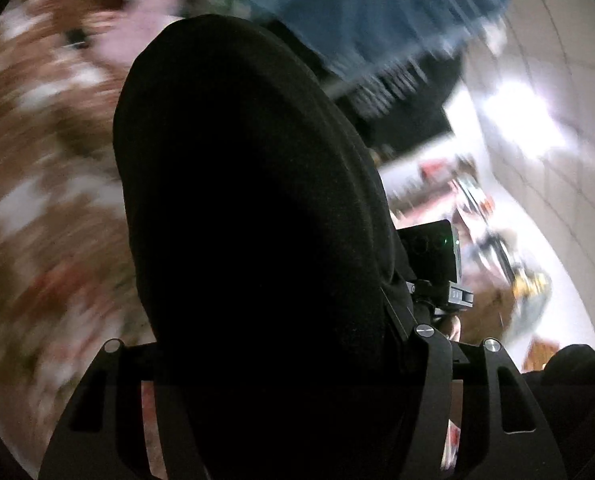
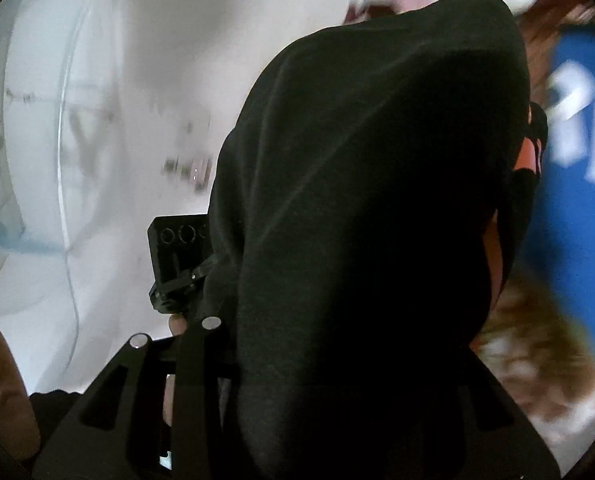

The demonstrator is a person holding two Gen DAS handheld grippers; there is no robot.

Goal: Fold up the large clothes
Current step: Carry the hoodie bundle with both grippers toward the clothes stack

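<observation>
the black garment (image 1: pixel 249 208) fills the middle of both wrist views, bulging up and forward from between each tool's fingers. in the left wrist view it rises straight ahead of the left gripper (image 1: pixel 297 420), hiding the fingertips, so the cloth plainly sits in the jaws, half spread around a thick fold, though the pinch itself cannot be seen. the right gripper (image 2: pixel 317 420) stands the same way: jaws narrowed, cloth bunched between them and draping forward over the tips. the other tool shows in each view just beside the cloth, the right one (image 1: pixel 437 264) off to the left gripper's right, the left one (image 2: pixel 177 260) off to the right gripper's left. so the garment's held edge appears to run from one tool to the other, with the rest of the cloth beyond the fingertips. neither hand looks nearer; both seem to share the edge evenly. the patterned brown-and-white surface (image 1: pixel 37 200) lies blurred to the left tool's left, and a blue cloth (image 2: pixel 577 160) to the right tool's right. the next fold likely depends on keeping that edge taut between the tools.
</observation>
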